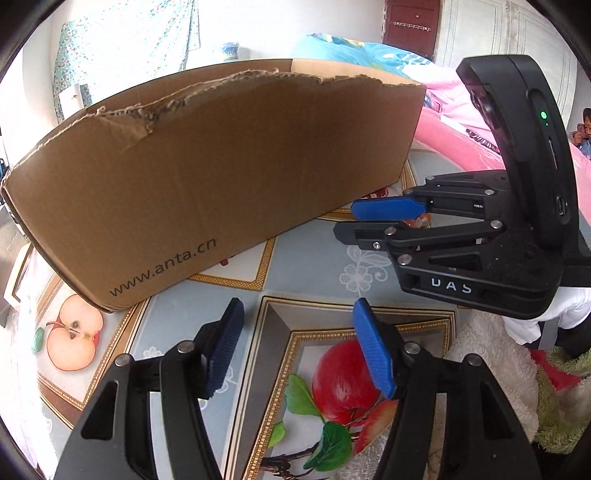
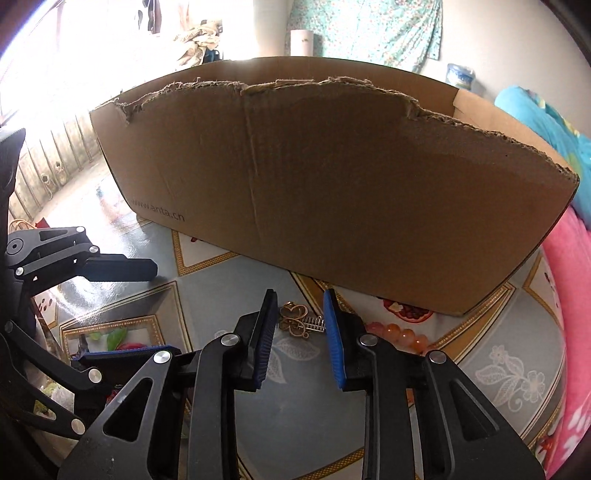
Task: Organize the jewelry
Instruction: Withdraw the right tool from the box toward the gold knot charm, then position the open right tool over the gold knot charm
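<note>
The sorting looks barely started: the gold butterfly hair clip [image 2: 295,319] lies on the worktop [image 2: 295,413] just in front of the cardboard box [image 2: 332,192], and a string of orange-pink beads [image 2: 400,338] lies beside it to the right, both outside the box; whether anything already sits inside the box cannot be told, since its torn front wall hides the interior. The right tool [image 2: 299,332] is lowered over the clip with its blue pads part-way spread on either side of it, the right pad at or very near the clip's comb end, the left pad apart, so nothing is pinched yet. The left tool [image 1: 297,347] hovers nearby over bare cloth, spread wide and empty. Picking up both pieces and placing them seems still to come. The worktop wears a glossy cloth printed with apples [image 1: 345,380], pomegranates and lace flowers in gold-bordered panels. Behind are a bed with pink and blue bedding [image 1: 443,125], a floral curtain [image 2: 369,29], a dark door and bright windows
</note>
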{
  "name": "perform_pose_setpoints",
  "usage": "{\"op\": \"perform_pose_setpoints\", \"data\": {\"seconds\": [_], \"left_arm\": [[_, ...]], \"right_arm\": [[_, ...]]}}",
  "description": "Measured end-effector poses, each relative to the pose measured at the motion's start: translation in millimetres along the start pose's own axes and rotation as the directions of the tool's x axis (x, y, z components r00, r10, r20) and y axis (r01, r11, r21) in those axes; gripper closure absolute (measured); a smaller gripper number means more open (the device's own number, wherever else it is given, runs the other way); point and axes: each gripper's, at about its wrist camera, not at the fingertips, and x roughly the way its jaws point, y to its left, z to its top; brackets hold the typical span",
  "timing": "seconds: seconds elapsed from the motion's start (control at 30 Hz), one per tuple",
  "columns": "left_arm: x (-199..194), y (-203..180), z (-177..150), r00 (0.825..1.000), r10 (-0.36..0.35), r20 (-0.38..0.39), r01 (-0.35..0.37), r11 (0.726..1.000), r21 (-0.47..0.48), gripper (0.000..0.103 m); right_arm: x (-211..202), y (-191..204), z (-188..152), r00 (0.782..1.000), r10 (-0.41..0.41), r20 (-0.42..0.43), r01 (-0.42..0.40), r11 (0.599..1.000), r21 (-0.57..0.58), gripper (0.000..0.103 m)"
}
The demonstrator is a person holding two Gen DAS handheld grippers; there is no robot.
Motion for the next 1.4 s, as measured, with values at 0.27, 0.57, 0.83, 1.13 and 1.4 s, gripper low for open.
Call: {"op": "perform_pose_setpoints", "data": {"seconds": [0.27, 0.57, 0.83, 1.13, 1.4], "left_arm": [[2, -4, 0, 1.000, 0.012, 0.007, -0.012, 1.000, 0.016, 0.043], [-2, -2, -5, 1.000, 0.014, 0.012, -0.014, 1.000, 0.016, 0.043], [-6, -4, -9, 0.999, 0.035, 0.008, -0.036, 0.999, 0.029, 0.043], [-13, -1, -18, 0.999, 0.055, 0.000, -0.055, 0.998, 0.014, 0.042], [-9, 0, -14, 0.998, 0.055, 0.026, -0.055, 0.998, 0.016, 0.042]], "right_arm": [[1, 4, 4, 1.000, -0.004, -0.005, 0.004, 1.000, -0.027, 0.089], [-8, 5, 6, 1.000, 0.012, 0.004, -0.012, 1.000, -0.022, 0.089], [-21, 11, 13, 0.986, 0.163, 0.029, -0.165, 0.986, 0.040, 0.089], [-2, 23, 20, 0.936, 0.351, 0.001, -0.348, 0.929, 0.126, 0.086], [-29, -14, 6, 0.939, 0.339, 0.053, -0.342, 0.911, 0.231, 0.083]]}}
